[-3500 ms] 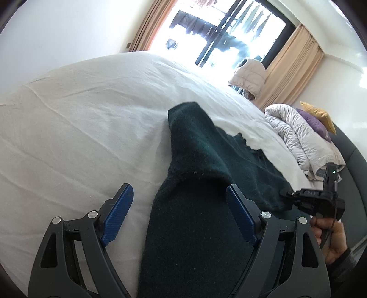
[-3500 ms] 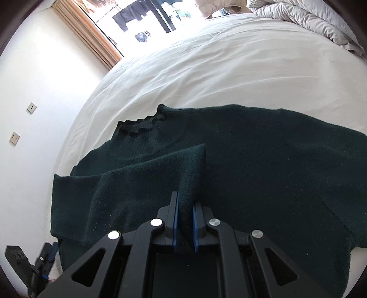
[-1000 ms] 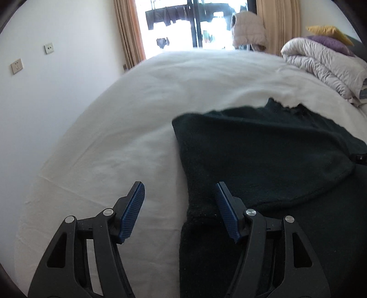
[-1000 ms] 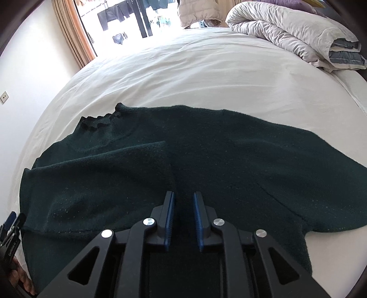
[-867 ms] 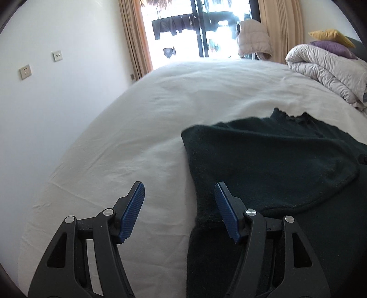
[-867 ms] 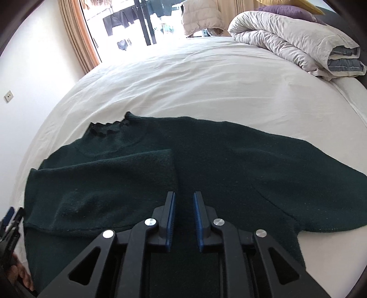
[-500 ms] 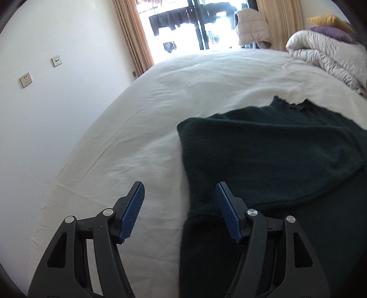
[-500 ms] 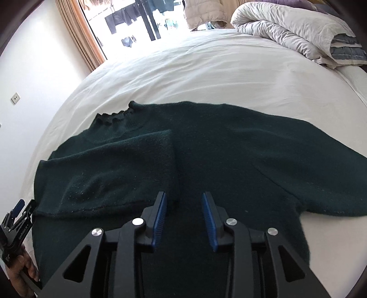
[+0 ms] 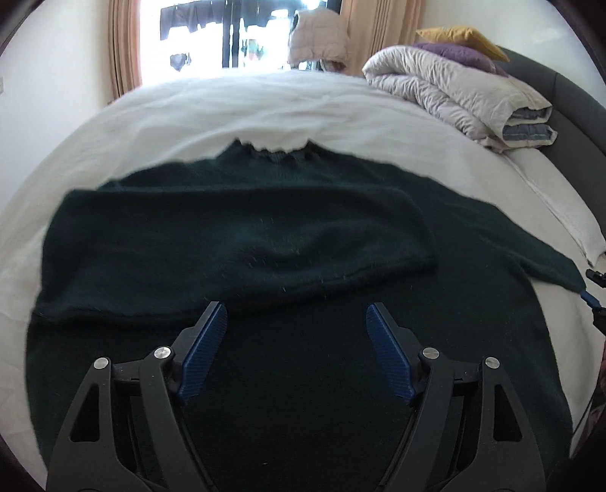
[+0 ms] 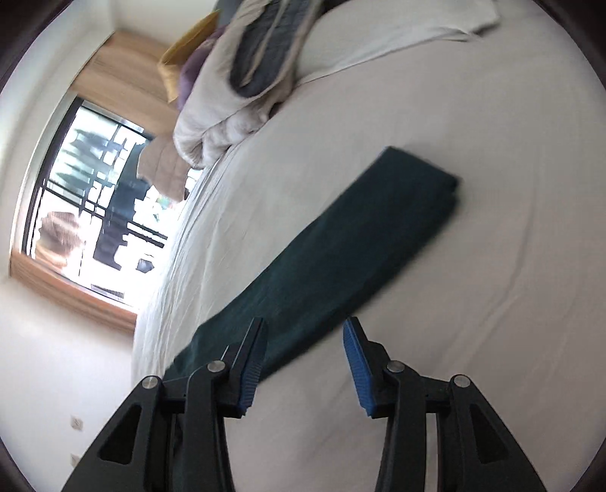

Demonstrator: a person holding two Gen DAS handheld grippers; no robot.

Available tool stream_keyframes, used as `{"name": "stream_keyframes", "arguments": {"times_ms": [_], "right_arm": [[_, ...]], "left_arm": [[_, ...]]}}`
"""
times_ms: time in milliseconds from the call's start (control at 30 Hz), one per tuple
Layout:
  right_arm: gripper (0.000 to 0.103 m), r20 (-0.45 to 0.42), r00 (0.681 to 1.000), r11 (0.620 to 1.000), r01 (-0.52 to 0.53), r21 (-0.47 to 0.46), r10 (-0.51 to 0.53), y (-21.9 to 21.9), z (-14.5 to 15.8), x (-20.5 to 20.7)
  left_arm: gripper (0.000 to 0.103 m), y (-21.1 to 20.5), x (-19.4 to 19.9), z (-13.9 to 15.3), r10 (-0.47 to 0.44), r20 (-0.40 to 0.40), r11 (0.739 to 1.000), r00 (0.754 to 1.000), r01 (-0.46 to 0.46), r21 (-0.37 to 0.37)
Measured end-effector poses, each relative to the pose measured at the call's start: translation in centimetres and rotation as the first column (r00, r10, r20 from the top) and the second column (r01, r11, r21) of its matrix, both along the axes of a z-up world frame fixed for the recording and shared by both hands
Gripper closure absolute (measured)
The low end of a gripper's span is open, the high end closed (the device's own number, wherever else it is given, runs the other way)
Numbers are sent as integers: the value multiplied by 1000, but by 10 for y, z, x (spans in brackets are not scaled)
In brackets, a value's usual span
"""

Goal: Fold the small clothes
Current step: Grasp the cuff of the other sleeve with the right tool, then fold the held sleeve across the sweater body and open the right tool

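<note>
A white-sheeted bed [image 9: 265, 102] is carrying a dark green sweater [image 9: 303, 234], which is lying flat across its middle with the scalloped collar [image 9: 272, 149] pointing toward the window [image 9: 235, 30]. One sleeve [image 9: 227, 249] is lying folded across the chest, while the other sleeve [image 10: 341, 246] is stretching out over the sheet. A rolled grey duvet [image 9: 454, 91] is sitting by the headboard. The left gripper [image 9: 295, 352] is hovering over the sweater's lower body, jaws spread wide and holding nothing. The right gripper [image 10: 303, 359] is poised by the outstretched sleeve, jaws also parted and holding nothing.
</note>
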State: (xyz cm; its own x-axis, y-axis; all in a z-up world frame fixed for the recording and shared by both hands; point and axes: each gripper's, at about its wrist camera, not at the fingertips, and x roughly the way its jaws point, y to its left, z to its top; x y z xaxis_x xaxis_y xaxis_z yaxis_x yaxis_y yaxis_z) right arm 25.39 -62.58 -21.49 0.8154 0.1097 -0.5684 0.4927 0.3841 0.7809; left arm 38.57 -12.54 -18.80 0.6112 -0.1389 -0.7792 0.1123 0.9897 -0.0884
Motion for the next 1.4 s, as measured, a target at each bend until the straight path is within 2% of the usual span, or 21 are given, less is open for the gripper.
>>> {"name": "stream_keyframes", "arguments": {"times_ms": [67, 167, 400, 467, 533, 600, 733, 833, 933, 1000, 1100, 1167, 1267, 1400], "right_arm": [[57, 6, 999, 997, 52, 61, -52, -22, -13, -8], [61, 39, 996, 989, 72, 126, -78, -41, -28, -3], [65, 40, 993, 985, 104, 137, -110, -55, -32, 35], [79, 30, 994, 987, 101, 129, -106, -59, -35, 40], [89, -1, 996, 991, 94, 94, -94, -57, -33, 44], [90, -3, 997, 996, 80, 24, -80, -47, -18, 49], [91, 27, 999, 984, -38, -174, 44, 9, 44, 66], [91, 57, 977, 921, -175, -349, 207, 84, 102, 93], [91, 56, 924, 811, -300, -503, 377, 178, 148, 122], [91, 36, 873, 721, -378, -581, 486, 245, 165, 136], [91, -15, 792, 598, -473, -647, 611, 341, 167, 154], [91, -58, 744, 532, -528, -662, 665, 397, 156, 164], [91, -107, 689, 465, -587, -662, 717, 460, 138, 172], [91, -142, 663, 411, -603, -684, 735, 499, 127, 175]], "left_arm": [[23, -9, 0, -18, -9, 15, 999, 1000, 8, 47], [21, -16, 1, -22, -16, 24, 998, 1000, 15, 64], [19, -13, 2, -22, -19, 31, 998, 999, 17, 62], [19, -12, -1, -20, -19, 33, 998, 999, 17, 59], [18, -11, -1, -20, -19, 34, 998, 999, 17, 53], [18, -10, 0, -20, -19, 36, 999, 999, 17, 46], [17, -4, -3, -17, -20, 38, 1000, 999, 20, 7], [17, 10, -4, -10, -18, 45, 994, 999, 23, -105], [17, 40, -5, 2, 30, 43, 955, 999, -16, -295], [16, 61, -6, 12, 84, 48, 934, 995, -62, -351], [16, 96, -4, 26, 145, 62, 897, 987, -105, -430], [15, 121, -3, 32, 186, 56, 863, 981, -135, -487], [12, 150, 0, 39, 222, 54, 831, 973, -160, -533], [12, 171, 4, 39, 227, 46, 822, 973, -166, -544]]}}
